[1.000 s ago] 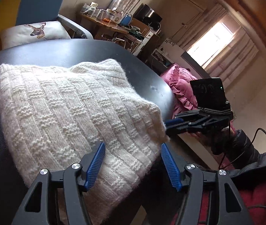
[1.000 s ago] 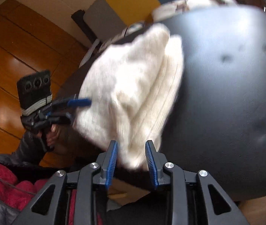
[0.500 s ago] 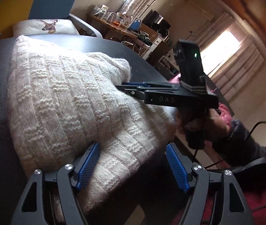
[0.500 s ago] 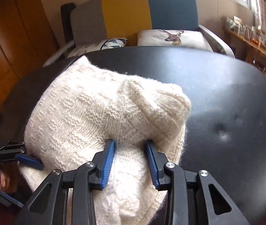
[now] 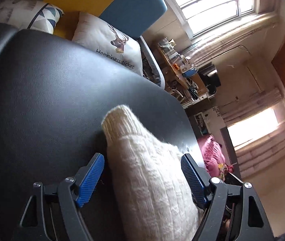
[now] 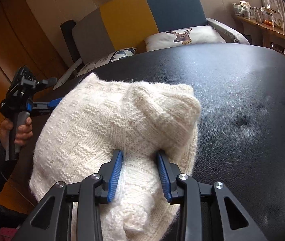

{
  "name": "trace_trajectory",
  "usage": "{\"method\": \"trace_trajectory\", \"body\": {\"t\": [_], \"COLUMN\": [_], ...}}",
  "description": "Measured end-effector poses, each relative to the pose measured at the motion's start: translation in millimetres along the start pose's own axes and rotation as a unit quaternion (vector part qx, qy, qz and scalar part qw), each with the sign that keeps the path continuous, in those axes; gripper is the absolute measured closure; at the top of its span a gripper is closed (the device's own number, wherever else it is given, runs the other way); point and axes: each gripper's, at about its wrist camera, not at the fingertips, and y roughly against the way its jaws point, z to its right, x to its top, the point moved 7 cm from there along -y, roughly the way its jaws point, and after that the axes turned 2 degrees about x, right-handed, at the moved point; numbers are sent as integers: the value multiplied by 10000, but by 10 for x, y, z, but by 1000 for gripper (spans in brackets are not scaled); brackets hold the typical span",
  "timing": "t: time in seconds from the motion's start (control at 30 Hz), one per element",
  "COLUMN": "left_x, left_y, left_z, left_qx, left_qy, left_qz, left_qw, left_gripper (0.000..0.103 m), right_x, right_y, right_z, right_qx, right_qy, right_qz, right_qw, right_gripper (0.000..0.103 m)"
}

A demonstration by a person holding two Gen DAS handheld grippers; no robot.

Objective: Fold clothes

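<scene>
A cream knitted sweater [image 6: 94, 128] lies folded in a thick bundle on the black padded table [image 6: 243, 92]. My right gripper [image 6: 139, 170] is shut on a bunched fold at the near edge, with knit bulging between its blue pads. In the left wrist view the sweater [image 5: 148, 190] runs up between the wide-open fingers of my left gripper [image 5: 142, 177], and neither pad presses it. From the right wrist view, the left gripper [image 6: 57, 102] sits at the sweater's left edge, held by a hand [image 6: 22, 130].
Behind the table stands a sofa [image 6: 142, 16] with a yellow and blue back and a deer cushion [image 6: 184, 36]. A cluttered wooden desk [image 6: 267, 24] is at the far right. Bare table lies right of the sweater. Pink cloth [image 5: 212, 154] lies beyond the table edge.
My left gripper has swung round to the sweater's side and now straddles its edge, still open. My right gripper keeps its hold on the fold, and the bundle has settled on the table.
</scene>
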Motion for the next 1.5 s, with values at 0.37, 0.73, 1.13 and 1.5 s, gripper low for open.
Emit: {"method": "trace_trajectory", "body": {"t": [0.37, 0.73, 1.13, 1.5], "left_x": [-164, -199, -1043, -1727], "left_y": [-745, -630, 156, -99], "left_z": [226, -25, 735, 748], "left_qx": [1039, 1116, 938, 1959], "left_qy": [-1876, -1199, -2079, -3056], "left_qz": [-1169, -857, -356, -351], "left_qw": [9697, 9828, 9730, 9311], "left_gripper": [52, 49, 36, 29], "right_x": [8, -13, -29, -55], "right_y": [24, 52, 82, 128], "right_z": [82, 128, 102, 43], "right_qx": [297, 379, 227, 196], "right_qy": [-81, -61, 12, 338], "right_qz": [19, 25, 149, 333], "right_qw": [9995, 9993, 9996, 9987], "right_gripper": [67, 67, 67, 67]}}
